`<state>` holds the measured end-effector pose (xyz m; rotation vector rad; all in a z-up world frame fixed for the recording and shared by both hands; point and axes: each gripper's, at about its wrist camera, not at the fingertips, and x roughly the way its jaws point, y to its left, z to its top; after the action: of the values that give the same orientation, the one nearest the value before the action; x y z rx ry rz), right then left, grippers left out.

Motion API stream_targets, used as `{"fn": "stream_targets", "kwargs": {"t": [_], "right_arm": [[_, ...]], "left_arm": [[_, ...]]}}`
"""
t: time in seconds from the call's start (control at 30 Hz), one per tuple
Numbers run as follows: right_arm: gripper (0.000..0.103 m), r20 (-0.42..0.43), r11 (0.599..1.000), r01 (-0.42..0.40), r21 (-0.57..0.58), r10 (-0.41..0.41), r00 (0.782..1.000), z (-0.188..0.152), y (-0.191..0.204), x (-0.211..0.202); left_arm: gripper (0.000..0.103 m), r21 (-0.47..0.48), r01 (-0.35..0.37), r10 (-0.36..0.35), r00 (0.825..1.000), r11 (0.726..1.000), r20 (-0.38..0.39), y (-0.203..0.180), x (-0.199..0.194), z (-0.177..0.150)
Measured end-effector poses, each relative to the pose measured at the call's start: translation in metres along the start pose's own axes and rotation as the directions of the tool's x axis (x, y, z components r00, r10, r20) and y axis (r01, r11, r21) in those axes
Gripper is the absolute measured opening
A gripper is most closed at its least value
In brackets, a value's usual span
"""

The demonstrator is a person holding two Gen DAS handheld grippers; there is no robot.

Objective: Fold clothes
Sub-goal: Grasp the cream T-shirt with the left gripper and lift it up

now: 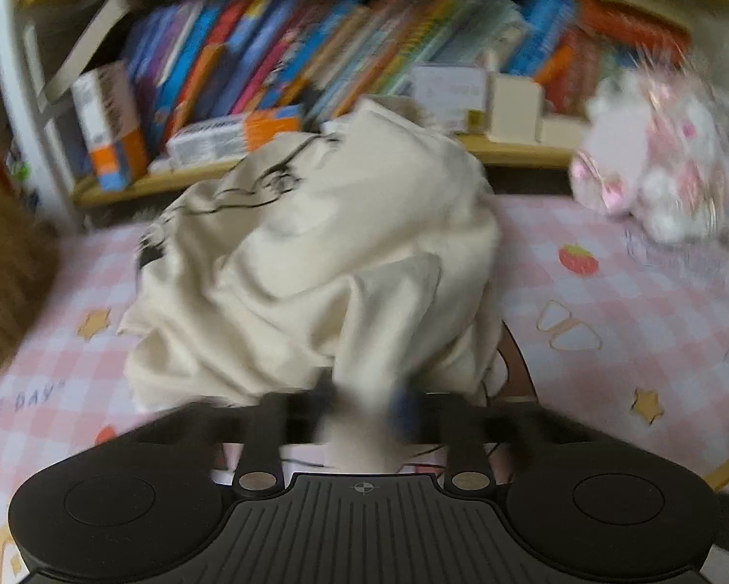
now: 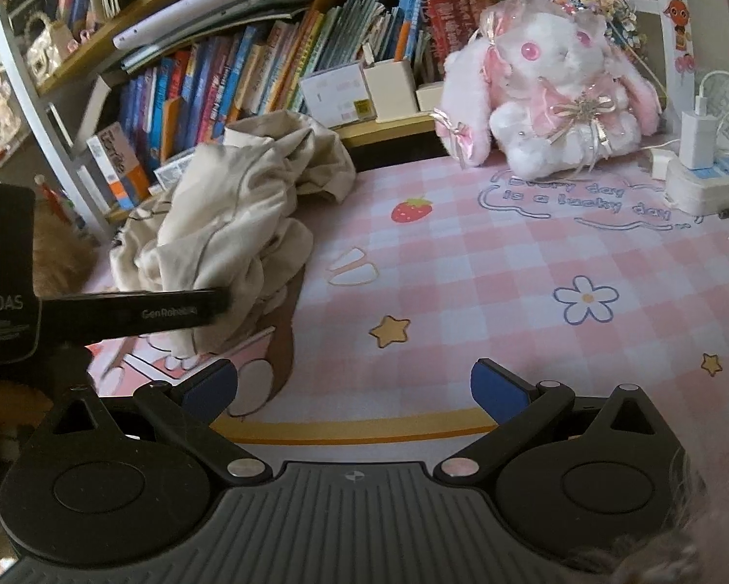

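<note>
On the pink checked mat, my left gripper, blurred, pinches the cream garment; my right gripper gapes empty beside it.

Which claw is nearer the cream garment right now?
Left. The left claw is shut on the near edge of the cream garment. The right claw stands open over bare mat, beside the garment and apart from it.
</note>
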<state>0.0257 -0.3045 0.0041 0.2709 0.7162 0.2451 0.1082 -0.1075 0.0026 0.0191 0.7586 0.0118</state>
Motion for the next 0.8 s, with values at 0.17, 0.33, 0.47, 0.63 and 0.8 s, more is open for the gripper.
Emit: {"fn": "stream_targets", "kwargs": {"t": [0.17,0.33,0.47,0.63,0.8], "right_arm": [[0.103,-0.002,0.991,-0.118,0.069,0.118,0.993,0.006,0.001,0.001],[0.103,0.006,0.949,-0.281,0.146,0.283,0.959,0.017,0.014,0.009],[0.103,0.004,0.925,-0.359,0.127,0.362,0.932,0.027,0.034,0.017],[0.103,-0.023,0.895,-0.434,0.104,0.438,0.899,0.032,0.059,0.027],[0.103,-0.056,0.869,-0.494,0.037,0.495,0.867,0.033,0.084,0.031]], "left_arm": [[0.007,-0.101,0.086,-0.065,0.979,0.991,0.191,0.037,-0.086,0.02],[0.007,-0.18,0.089,-0.016,0.927,0.98,0.374,0.084,-0.176,0.024],[0.007,-0.236,0.06,0.045,0.908,0.97,0.416,0.113,-0.212,0.02],[0.007,-0.293,0.025,0.105,0.902,0.956,0.419,0.129,-0.231,0.012],[0.007,-0.28,0.049,0.092,0.88,0.959,0.465,0.134,-0.251,0.006]]}}
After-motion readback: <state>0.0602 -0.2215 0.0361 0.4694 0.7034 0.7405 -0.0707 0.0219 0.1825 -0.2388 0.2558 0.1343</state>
